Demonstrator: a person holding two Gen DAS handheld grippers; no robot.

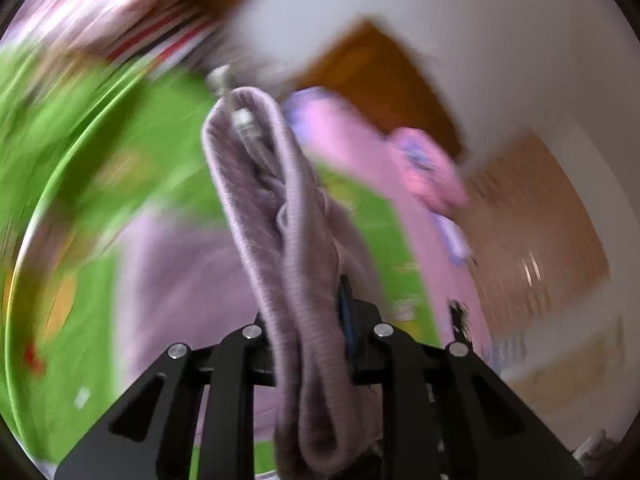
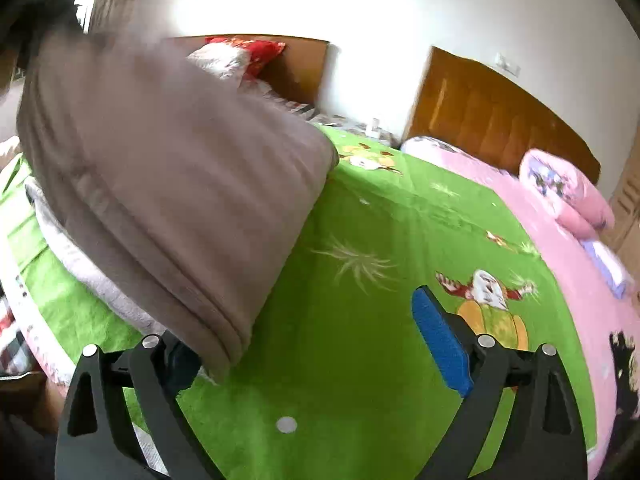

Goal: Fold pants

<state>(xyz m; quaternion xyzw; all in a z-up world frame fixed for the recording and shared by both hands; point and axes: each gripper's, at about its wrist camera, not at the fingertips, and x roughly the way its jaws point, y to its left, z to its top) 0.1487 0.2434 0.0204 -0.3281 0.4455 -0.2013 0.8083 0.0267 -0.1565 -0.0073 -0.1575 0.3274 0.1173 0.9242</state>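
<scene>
No legible text or labels anywhere

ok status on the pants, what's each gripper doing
Left gripper shut on the pants' waistband, lifted off the green bedsheet. Right gripper open, empty, pants hanging just past its left finger. Nothing in the way.

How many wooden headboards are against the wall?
2. One wooden headboard stands at the right behind the pink pillow; the other wooden headboard is farther left, behind the red pillow. The lifted pants may hide more.
</scene>
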